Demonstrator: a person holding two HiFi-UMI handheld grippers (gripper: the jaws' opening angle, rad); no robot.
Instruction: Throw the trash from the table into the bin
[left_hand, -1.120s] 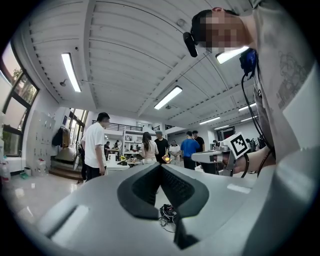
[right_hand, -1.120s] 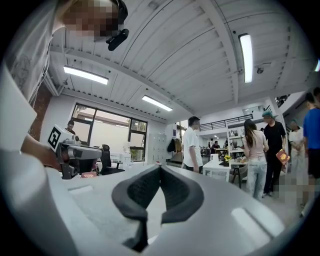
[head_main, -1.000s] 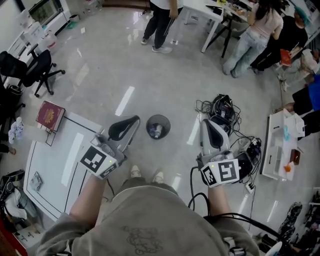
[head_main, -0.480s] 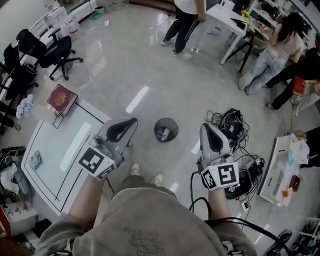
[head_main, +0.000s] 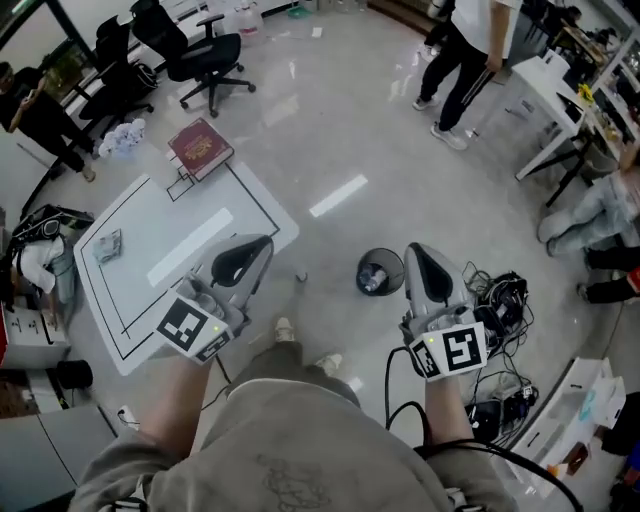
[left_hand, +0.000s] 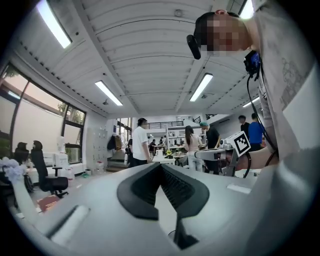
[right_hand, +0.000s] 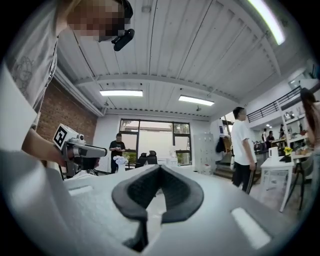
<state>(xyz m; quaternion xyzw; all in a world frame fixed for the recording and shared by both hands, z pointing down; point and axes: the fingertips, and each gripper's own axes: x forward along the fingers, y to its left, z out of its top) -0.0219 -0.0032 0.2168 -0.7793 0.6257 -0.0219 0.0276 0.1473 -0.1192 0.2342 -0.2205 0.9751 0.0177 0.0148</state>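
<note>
Both shut and empty, pads pressed together in each gripper view: left gripper (head_main: 255, 250), right gripper (head_main: 420, 258), held level above the floor

Round black mesh bin (head_main: 380, 272) down on the floor between the two grippers, just left of the right gripper, some rubbish already inside

White rectangular table with a black border line (head_main: 135, 290) beneath and left of the left gripper

Small crumpled greyish scrap (head_main: 108, 245) on that table, well to the left of the left gripper; probably the trash to fetch, too small to identify

Dark red book (head_main: 200, 148) at the table corner, beyond the left gripper's tip; not trash by the look

Tiny pale object (head_main: 300, 276) on the floor between left gripper and bin, unidentifiable

Step in hand, as judged: reach for the scrap. Swing the left gripper leftward, open the jaws wide before arrival, come in low across the tabletop, straddle the scrap, close gently, lift clear, carry over the bin
</note>
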